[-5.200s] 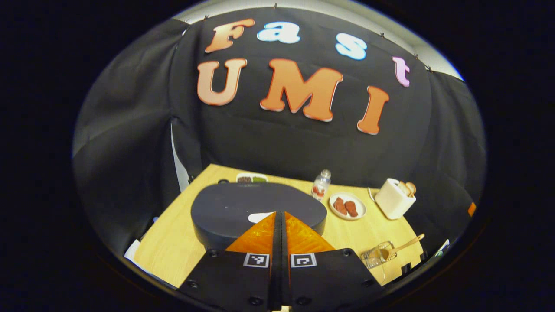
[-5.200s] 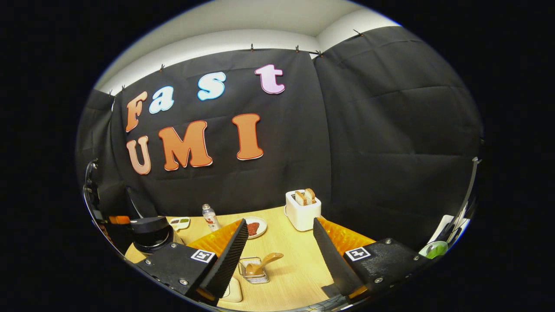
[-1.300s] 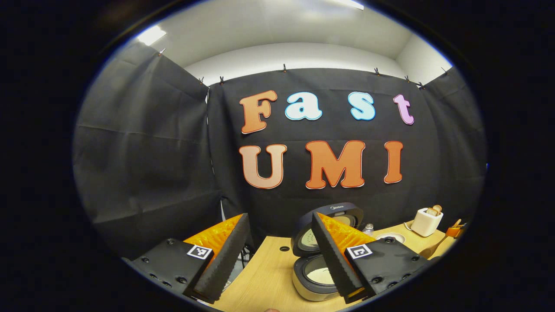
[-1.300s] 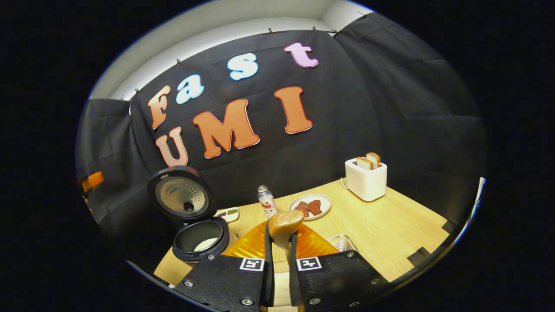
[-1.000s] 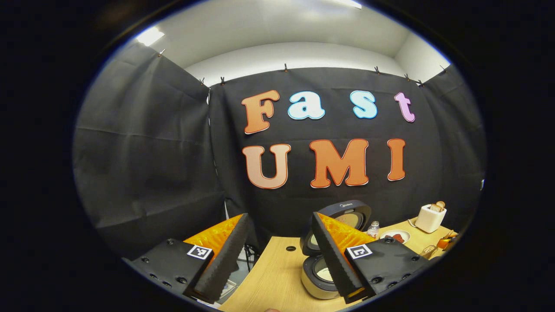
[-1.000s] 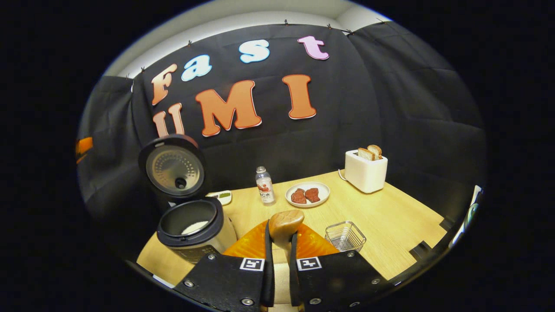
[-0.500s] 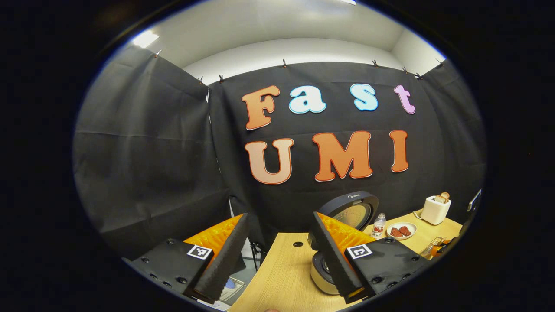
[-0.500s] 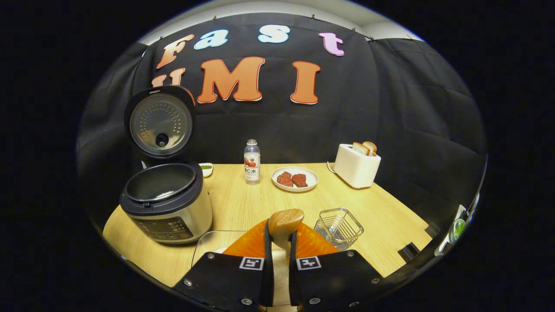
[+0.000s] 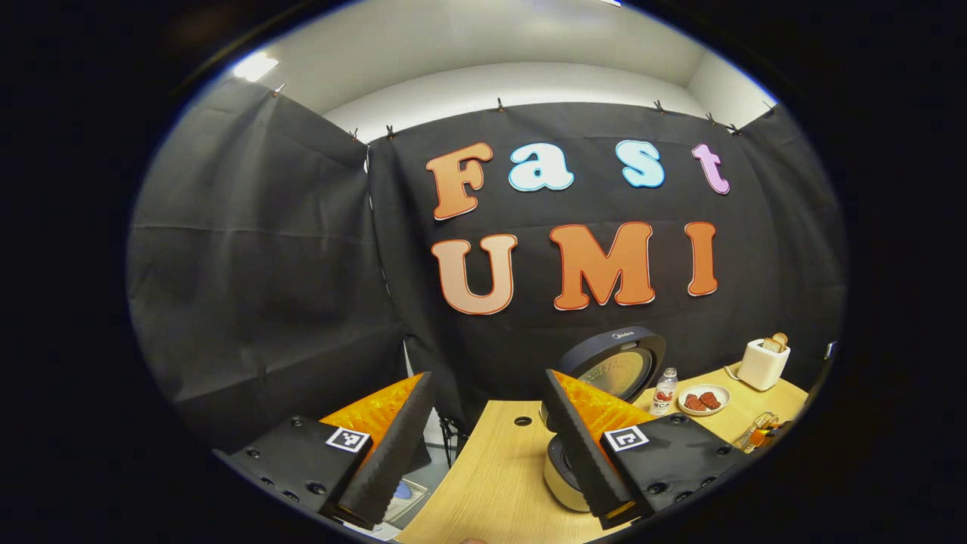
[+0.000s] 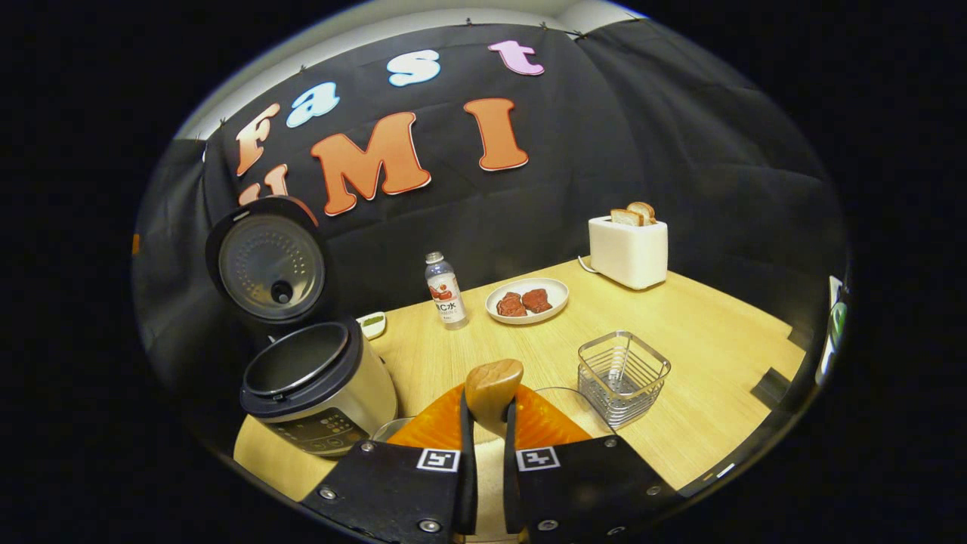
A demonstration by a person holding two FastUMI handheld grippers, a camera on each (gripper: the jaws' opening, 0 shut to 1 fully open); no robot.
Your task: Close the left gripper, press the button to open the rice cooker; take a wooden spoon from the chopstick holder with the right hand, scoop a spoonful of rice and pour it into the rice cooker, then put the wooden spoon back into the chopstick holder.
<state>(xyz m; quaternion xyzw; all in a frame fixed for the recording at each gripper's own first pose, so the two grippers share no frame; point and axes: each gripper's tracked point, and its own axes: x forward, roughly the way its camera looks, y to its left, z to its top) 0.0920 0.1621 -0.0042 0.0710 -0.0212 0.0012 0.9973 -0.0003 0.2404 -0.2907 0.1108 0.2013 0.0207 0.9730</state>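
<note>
My right gripper [image 10: 485, 420] is shut on the wooden spoon [image 10: 492, 384], whose bowl sticks up past the fingertips. It hovers over the near table edge, above a clear container [image 10: 392, 428] that it mostly hides. The rice cooker [image 10: 321, 384] stands to its left with the lid [image 10: 268, 261] raised and the dark pot open. The wire chopstick holder [image 10: 623, 374] stands to the right without the spoon. My left gripper [image 9: 485, 378] is open and holds nothing, back at the table's left end. Its right finger covers part of the rice cooker [image 9: 557, 472], with the lid [image 9: 613, 368] upright.
On the wooden table [image 10: 702, 340] behind the spoon are a small bottle [image 10: 446, 301], a plate [image 10: 526, 301] with red pieces, a white toaster [image 10: 628, 245] with bread and a small dish [image 10: 372, 323]. The table's left end has a round hole [image 9: 521, 420].
The left gripper opened after the lid went up and drew back to the left. The right gripper closed on the spoon, took it out of the holder and has just tilted, still near the cooker.
</note>
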